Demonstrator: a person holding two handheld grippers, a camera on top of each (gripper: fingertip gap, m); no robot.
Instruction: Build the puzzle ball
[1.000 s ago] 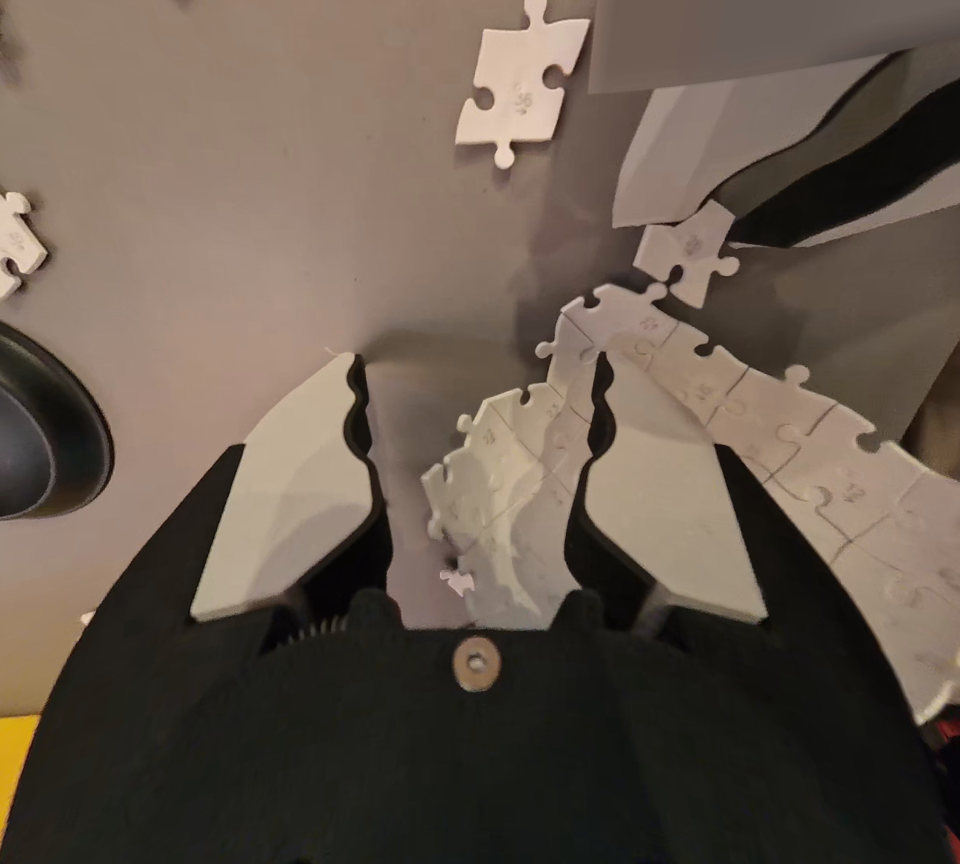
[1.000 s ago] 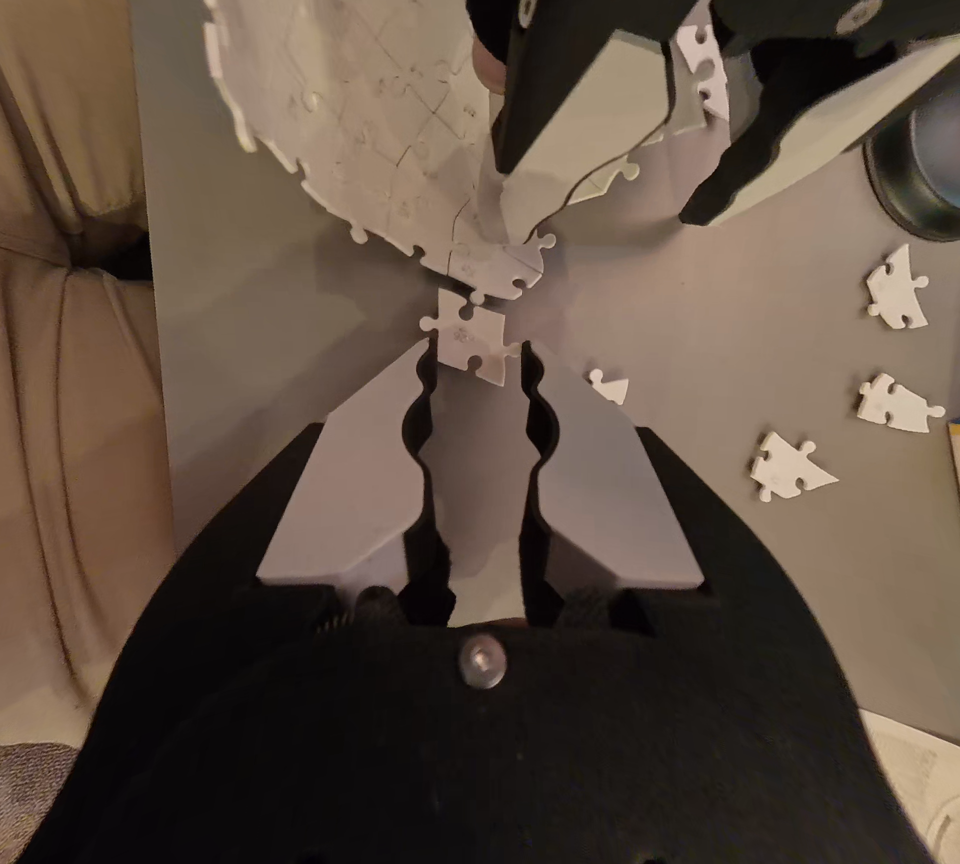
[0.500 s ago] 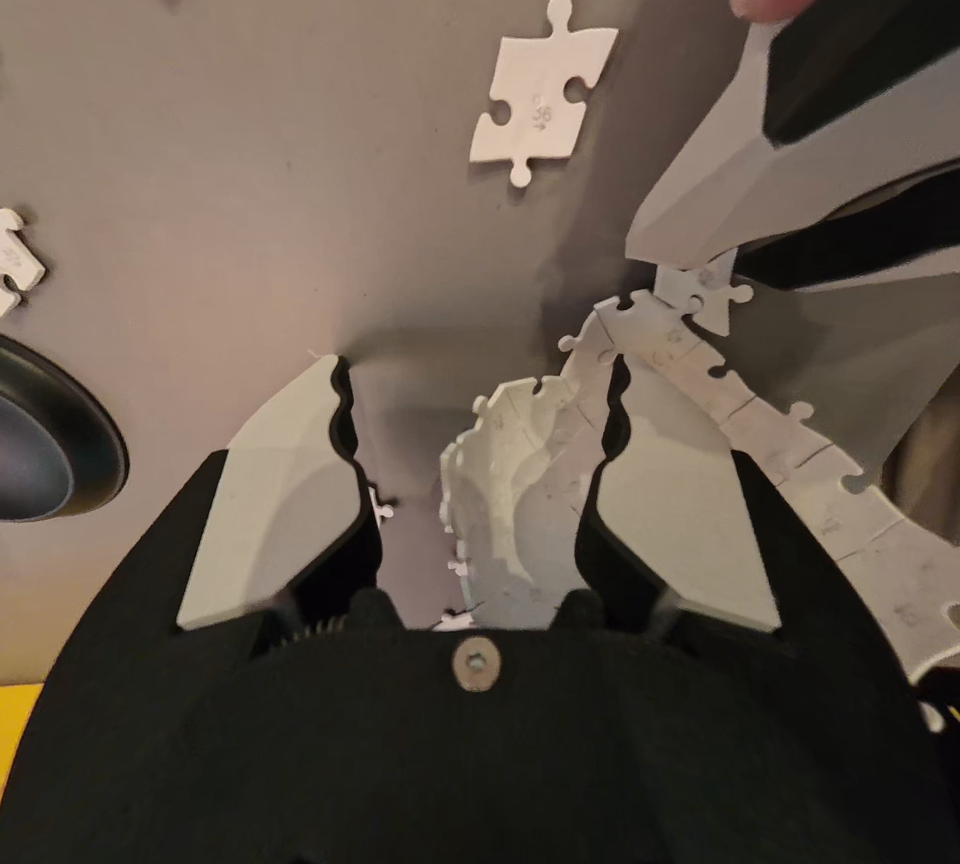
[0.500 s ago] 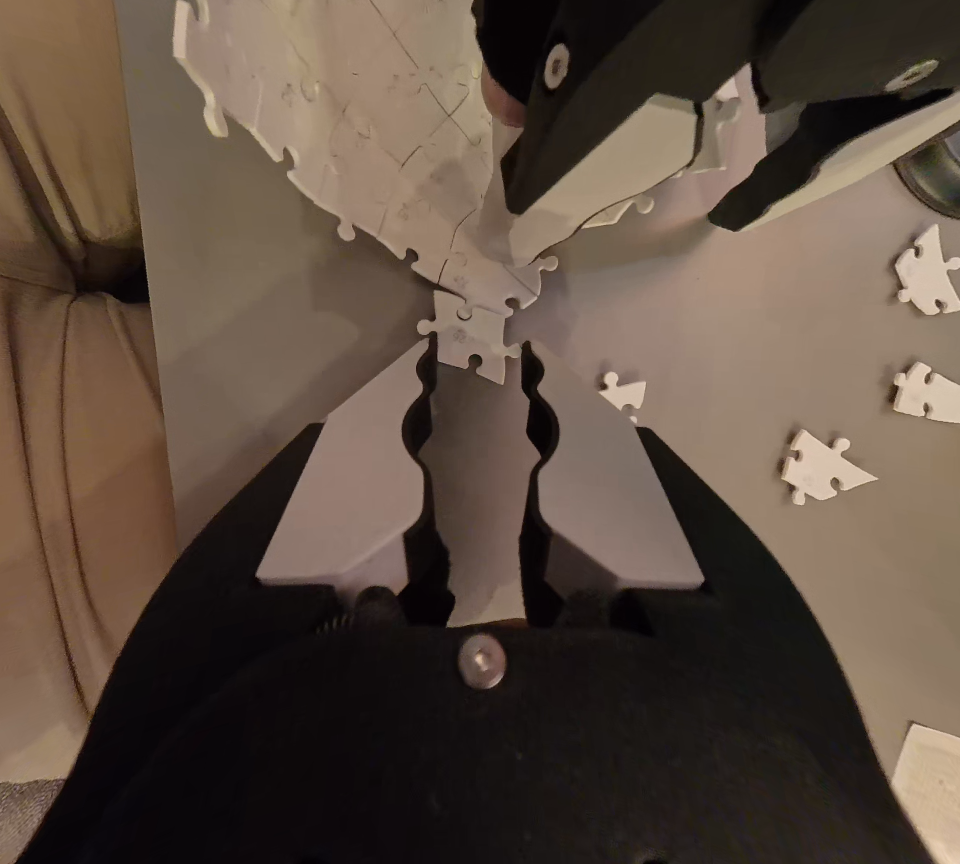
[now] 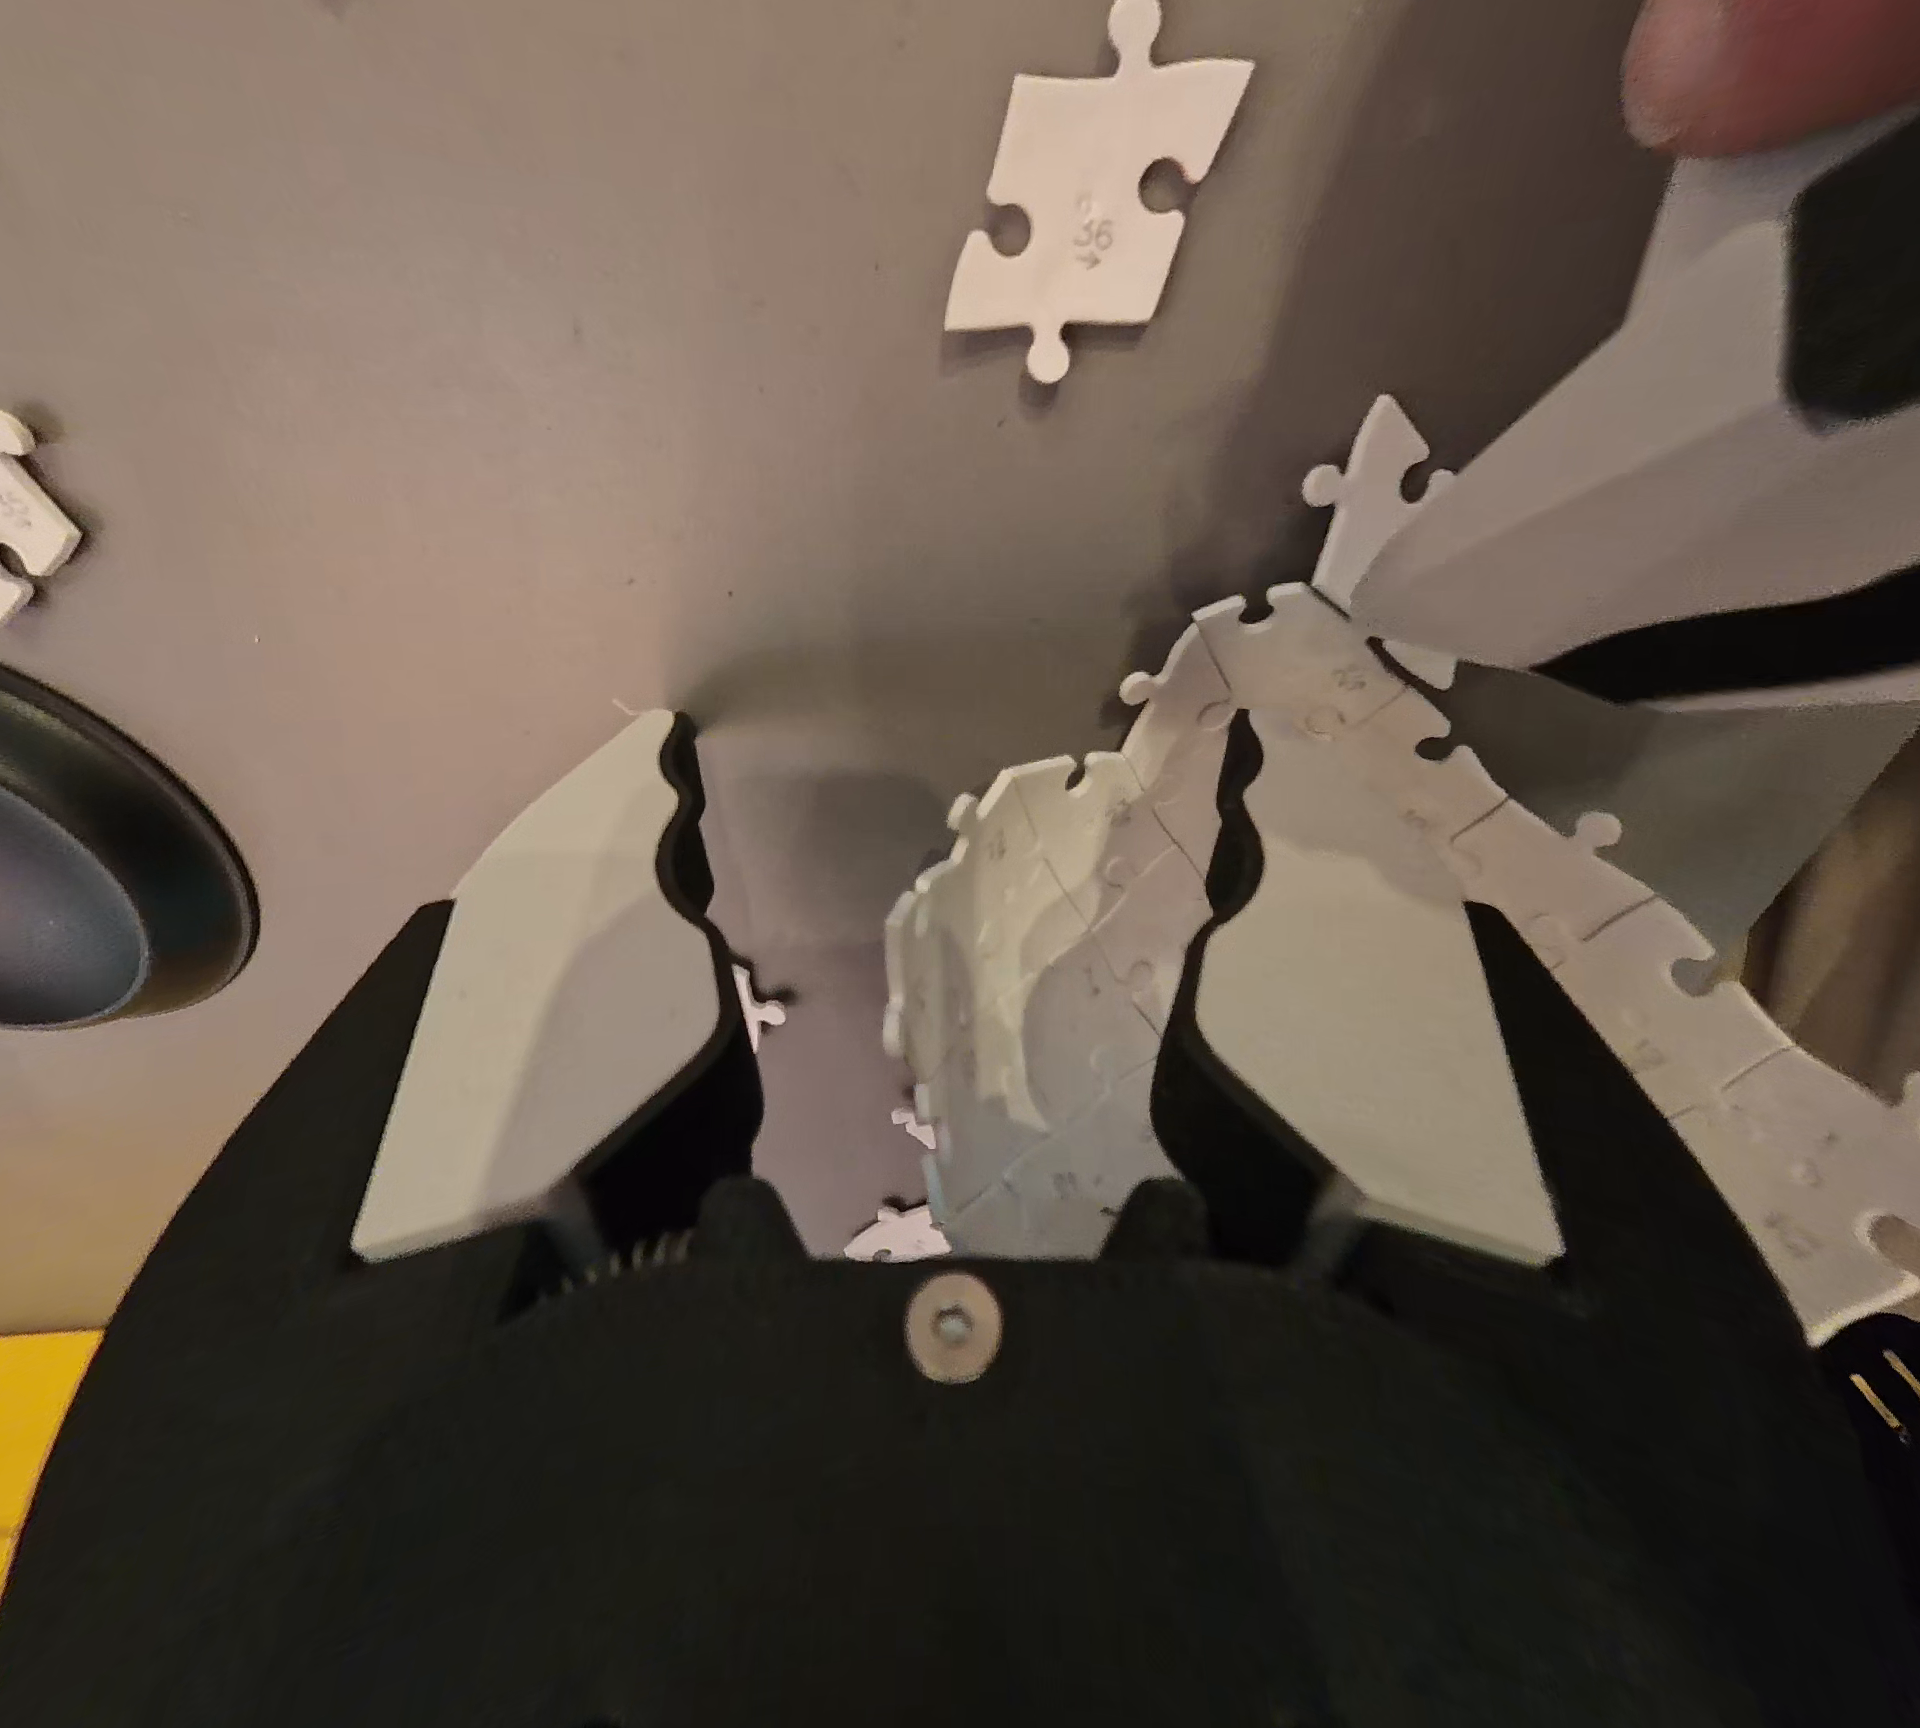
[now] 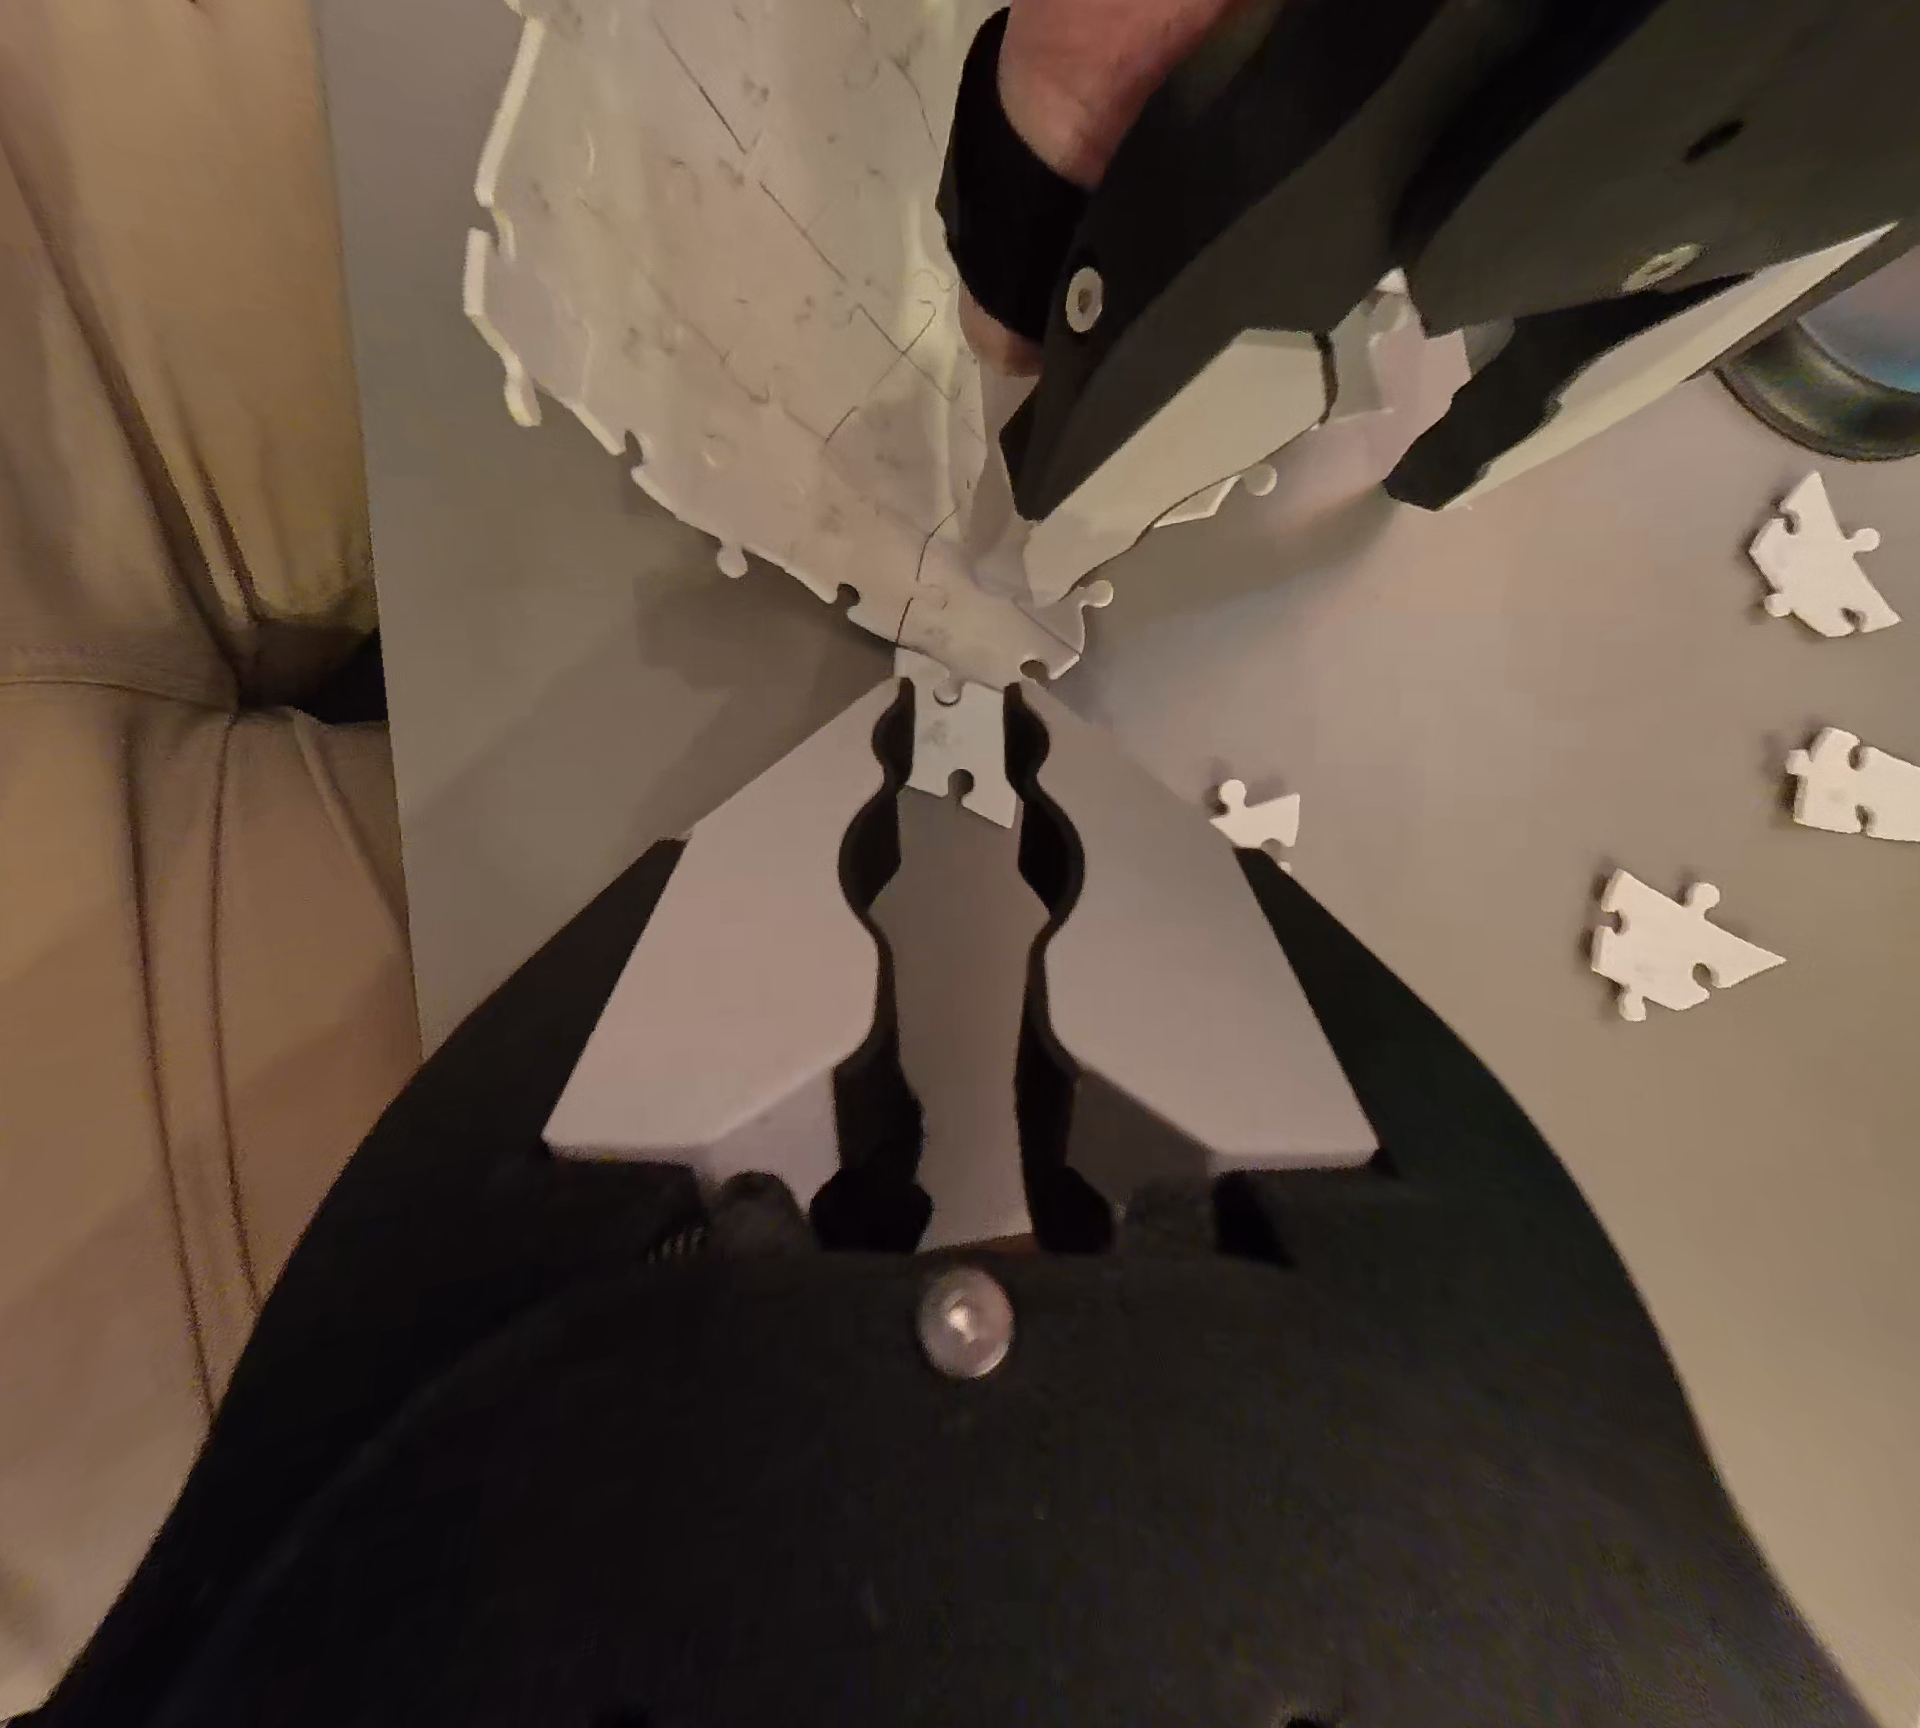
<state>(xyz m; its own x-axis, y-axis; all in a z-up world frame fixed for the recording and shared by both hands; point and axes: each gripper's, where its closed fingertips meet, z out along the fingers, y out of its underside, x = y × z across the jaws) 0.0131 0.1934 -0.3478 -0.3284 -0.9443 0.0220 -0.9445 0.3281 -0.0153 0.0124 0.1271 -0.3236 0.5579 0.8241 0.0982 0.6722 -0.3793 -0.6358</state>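
grey table [image 6: 1455,743]; right claw [image 6: 954,707] pinches a piece [image 6: 951,743], left claw [image 5: 956,733] gapes beside the shell [image 6: 727,224].

The table [image 5: 520,328] was plain grey. The loose pieces [image 5: 1101,192] at 12 o'clock were white, each with a small grey mark. The ball shell [image 6: 727,224] at 11 o'clock was white with thin dark seam lines. Both grippers, left [image 5: 956,743] and right [image 6: 956,702], had black bodies and pale grey fingers [image 5: 582,951]. The dish [image 5: 94,868] at 9 o'clock was black. The sofa [image 6: 156,535] was beige.
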